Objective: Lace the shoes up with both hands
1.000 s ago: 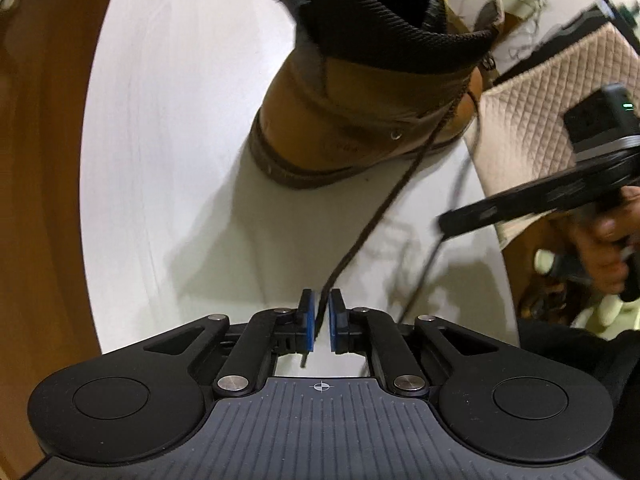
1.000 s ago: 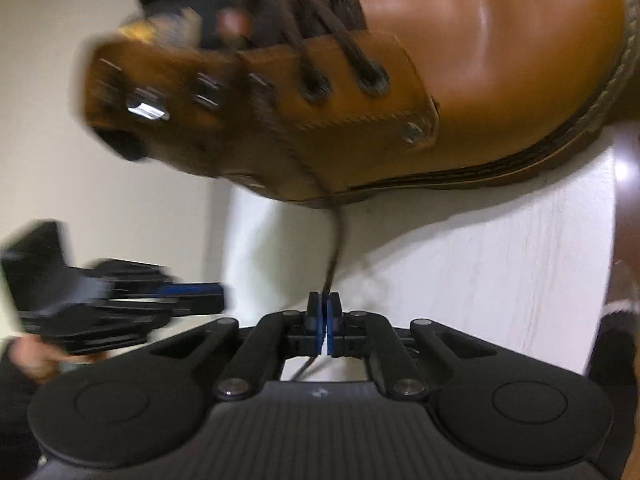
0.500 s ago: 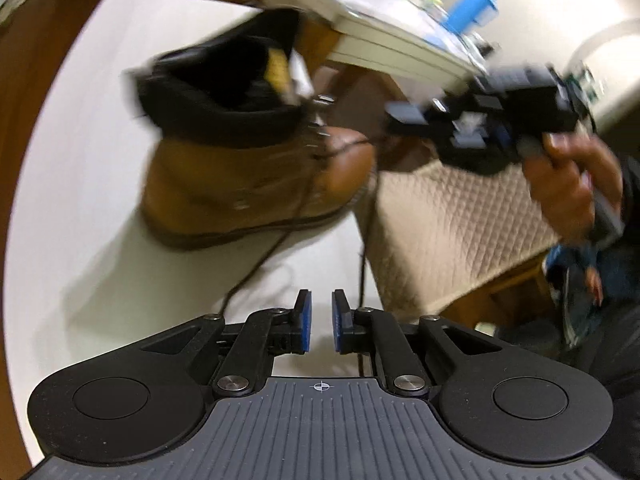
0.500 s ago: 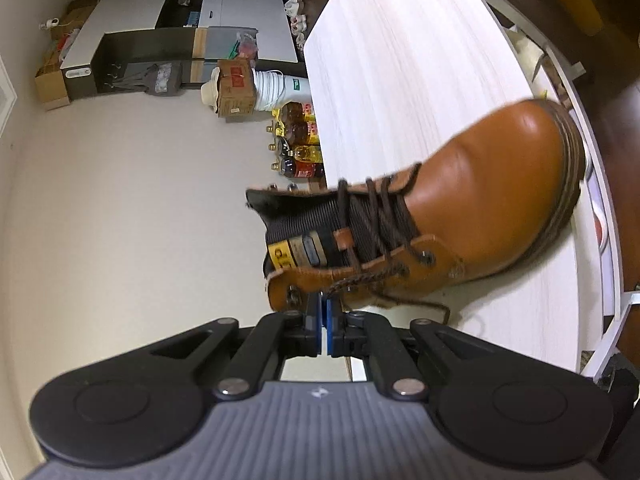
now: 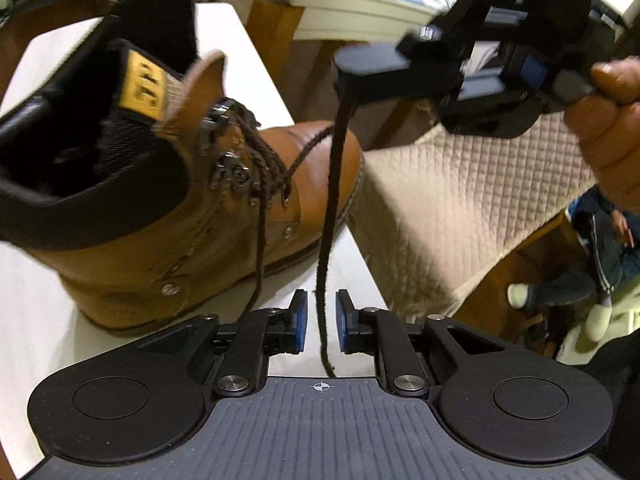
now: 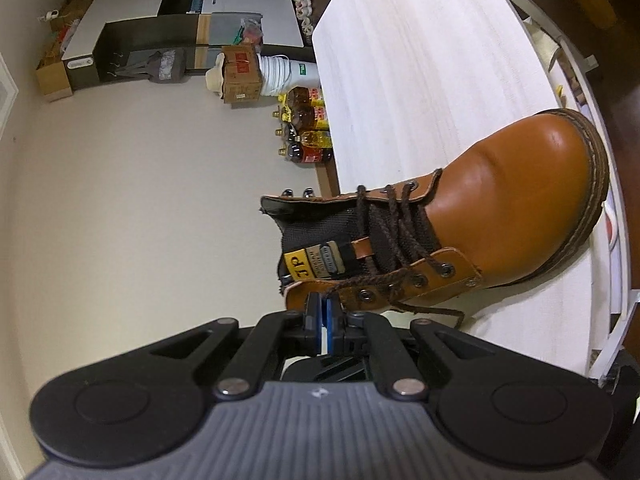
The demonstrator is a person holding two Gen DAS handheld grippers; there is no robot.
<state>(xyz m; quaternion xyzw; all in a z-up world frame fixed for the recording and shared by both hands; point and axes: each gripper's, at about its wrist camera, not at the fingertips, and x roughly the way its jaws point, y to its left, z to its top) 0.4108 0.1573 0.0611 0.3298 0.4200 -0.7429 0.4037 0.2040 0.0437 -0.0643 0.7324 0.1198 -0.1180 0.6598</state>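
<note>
Partly hidden: boot (image 5: pixel 168 216) heel, blurred.

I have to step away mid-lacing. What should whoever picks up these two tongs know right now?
Left tongs: open, jaws just widened; a lace end hangs loose between the pads, not pinched.
Right tongs: shut on the lace, held up above the boot's toe side.
The boot stands on the white table.
Done: lower eyelets laced.
Left: the metal hooks near the collar look unlaced; re-grip the hanging end, then tie.
</note>
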